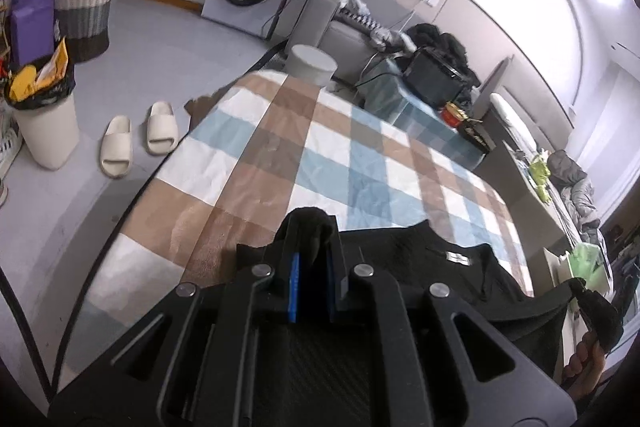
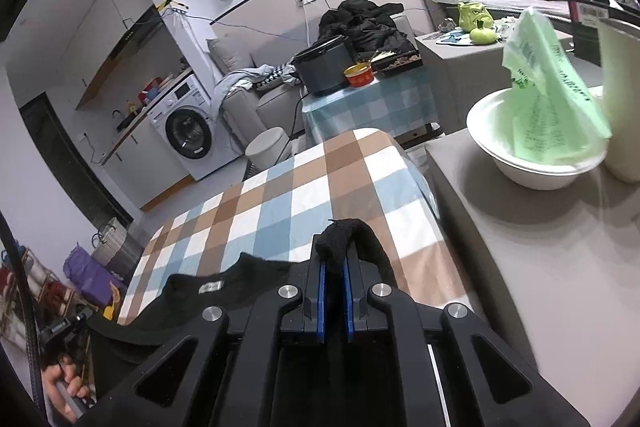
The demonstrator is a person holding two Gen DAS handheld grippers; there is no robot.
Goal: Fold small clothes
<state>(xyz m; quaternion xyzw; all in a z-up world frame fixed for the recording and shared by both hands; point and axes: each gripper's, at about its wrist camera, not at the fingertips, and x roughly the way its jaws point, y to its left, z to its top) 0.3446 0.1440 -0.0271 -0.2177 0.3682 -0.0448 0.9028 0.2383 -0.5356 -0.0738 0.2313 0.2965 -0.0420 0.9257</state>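
A black garment (image 1: 448, 259) with a small white neck label is stretched between both grippers above the checked tablecloth (image 1: 304, 155). My left gripper (image 1: 312, 227) is shut on one bunched corner of it, black cloth poking out past the blue pads. In the right wrist view my right gripper (image 2: 335, 247) is shut on the other corner, and the black garment (image 2: 208, 291) hangs away to the left over the checked tablecloth (image 2: 320, 195). The other gripper's hand shows at the edge of each view.
A white bowl (image 2: 532, 171) with a green plastic bag (image 2: 556, 95) stands on a grey surface to the right of the table. A white round stool (image 1: 312, 65) is past the far table end. Slippers (image 1: 138, 137) and a bin (image 1: 46, 129) are on the floor at the left.
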